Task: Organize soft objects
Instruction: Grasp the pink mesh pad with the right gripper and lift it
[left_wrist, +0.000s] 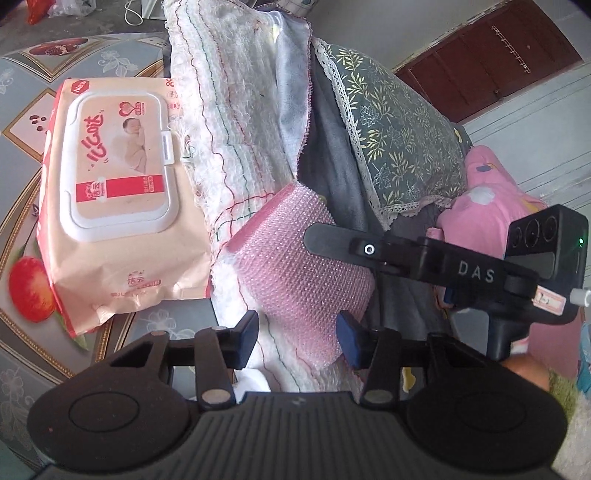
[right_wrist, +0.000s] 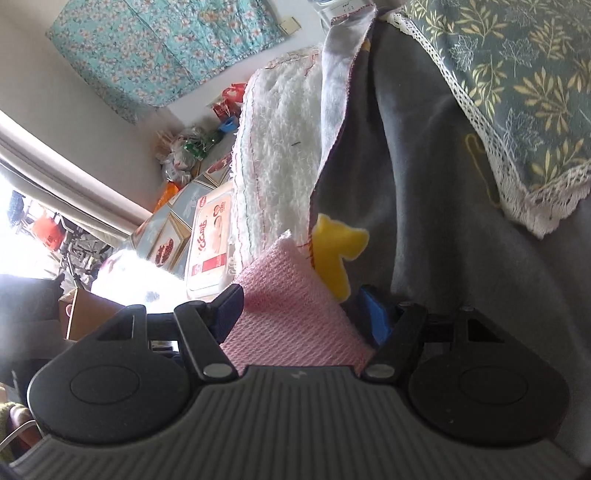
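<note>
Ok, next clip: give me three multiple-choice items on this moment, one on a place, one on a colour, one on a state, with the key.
1. Where does the wipes pack lie in the left wrist view?
A. Left of the white towel
B. On the leaf-print cushion
C. Between the left gripper's fingers

2. What colour is the textured cloth in front of the left gripper?
A. Green
B. Pink
C. Black

3. How is the lid of the wipes pack?
A. Torn off
B. Flipped open
C. Closed flat

Key: 1 A, the pack sits on the patterned table beside the towel's left edge. 2 B, the bumpy cloth is pink in both views. 3 C, the white lid lies flat with its tab down.
</note>
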